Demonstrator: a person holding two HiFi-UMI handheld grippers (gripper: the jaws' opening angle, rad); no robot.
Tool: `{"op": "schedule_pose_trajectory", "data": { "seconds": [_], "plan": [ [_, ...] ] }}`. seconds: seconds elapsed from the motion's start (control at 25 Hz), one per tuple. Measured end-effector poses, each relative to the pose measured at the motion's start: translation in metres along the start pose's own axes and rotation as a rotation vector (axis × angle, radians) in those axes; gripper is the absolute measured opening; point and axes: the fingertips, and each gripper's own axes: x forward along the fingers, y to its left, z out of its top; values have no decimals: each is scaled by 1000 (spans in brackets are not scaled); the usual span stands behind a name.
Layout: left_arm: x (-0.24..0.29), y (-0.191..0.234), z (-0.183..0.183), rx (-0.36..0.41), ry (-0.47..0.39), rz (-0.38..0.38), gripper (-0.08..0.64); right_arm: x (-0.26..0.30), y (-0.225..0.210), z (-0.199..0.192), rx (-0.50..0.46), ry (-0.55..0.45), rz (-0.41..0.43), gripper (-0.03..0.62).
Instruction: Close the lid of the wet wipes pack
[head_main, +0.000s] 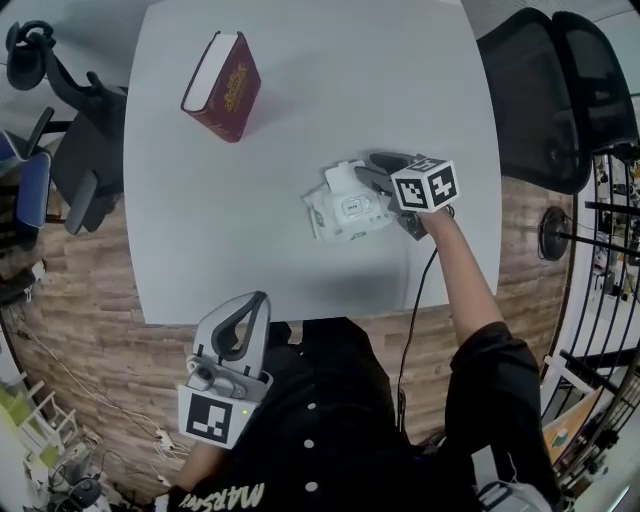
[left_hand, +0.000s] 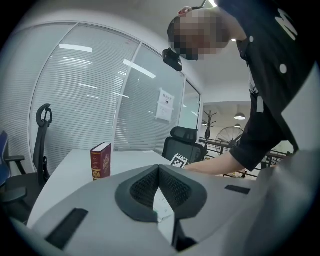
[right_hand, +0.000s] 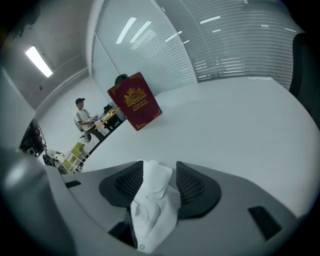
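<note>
The white wet wipes pack (head_main: 345, 208) lies right of the middle of the white table (head_main: 250, 180). My right gripper (head_main: 368, 172) reaches over the pack's far side, its marker cube (head_main: 425, 185) above the pack's right end. In the right gripper view a crumpled white wipe (right_hand: 152, 205) hangs loosely between the wide-spread jaws of the right gripper (right_hand: 160, 167); the pads do not press it. I cannot tell how the pack's lid stands. My left gripper (head_main: 258, 300) is off the table's near edge, shut and empty, and its tips meet in the left gripper view (left_hand: 159, 167).
A dark red book (head_main: 222, 85) stands at the table's far left, also seen as the book (right_hand: 135, 100) ahead of the right jaws. A black office chair (head_main: 545, 90) is at the far right, another chair (head_main: 80, 150) at the left.
</note>
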Motion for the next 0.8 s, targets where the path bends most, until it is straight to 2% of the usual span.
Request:
{"op": "schedule_pose_trajectory", "data": {
  "seconds": [0.2, 0.36, 0.52, 0.68, 0.8],
  "plan": [
    [6, 2, 0, -14, 19, 22, 8, 21, -5, -13, 36, 151, 40, 241],
    [7, 6, 0, -21, 21, 38, 8, 24, -1, -18, -31, 234, 97, 235],
    [9, 6, 1, -22, 15, 38, 8, 18, 1, -12, -69, 199, 117, 143],
    [11, 8, 0, -36, 18, 42, 8, 4, 6, -2, -31, 133, 153, 115],
    [11, 7, 2, -35, 15, 42, 8, -13, 19, -1, -71, 115, 218, 101]
  ]
}}
